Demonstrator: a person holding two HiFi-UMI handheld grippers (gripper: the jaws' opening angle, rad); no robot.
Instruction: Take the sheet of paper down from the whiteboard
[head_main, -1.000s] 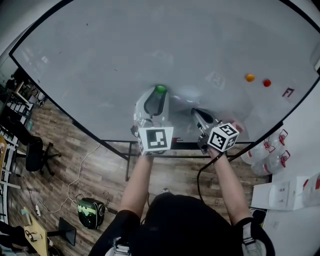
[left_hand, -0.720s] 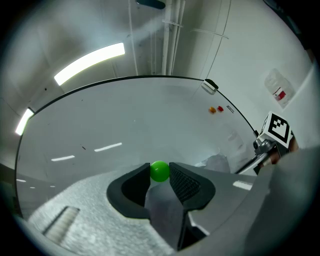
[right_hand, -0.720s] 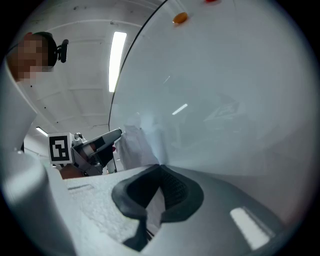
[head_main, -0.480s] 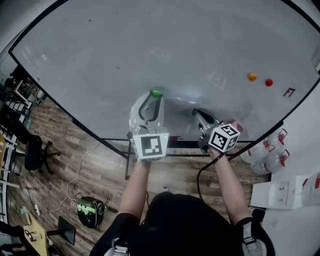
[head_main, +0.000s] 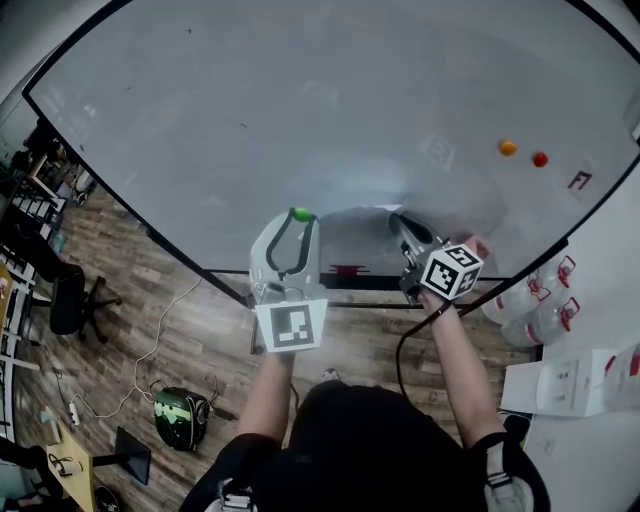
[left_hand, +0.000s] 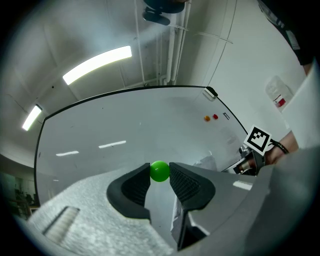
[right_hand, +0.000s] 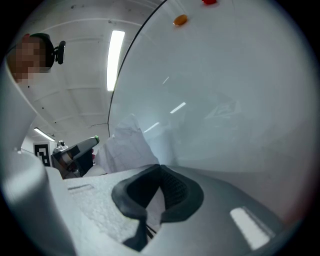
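A green ball magnet (left_hand: 160, 171) is pinched between the tips of my left gripper (left_hand: 160, 175), which is shut on it a little way off the whiteboard (head_main: 300, 100). In the head view that gripper (head_main: 299, 220) is left of centre, with the magnet (head_main: 301, 214) at its tip. The white sheet of paper (right_hand: 125, 145) hangs crumpled against the lower board. My right gripper (right_hand: 159, 174) is shut on its lower edge. From above, the paper (head_main: 358, 232) lies between the two grippers, and the right gripper (head_main: 396, 221) stays close to the board.
An orange magnet (head_main: 508, 148) and a red magnet (head_main: 540, 159) stick to the board at right. The board's tray (head_main: 345, 272) runs below the grippers. Water jugs (head_main: 535, 310) and white boxes (head_main: 570, 390) stand at right, an office chair (head_main: 70, 305) and a green bag (head_main: 180, 420) at left.
My left gripper has drawn back from the board toward the person, carrying the green magnet lower in the head view. The right gripper has stayed where it was on the paper.
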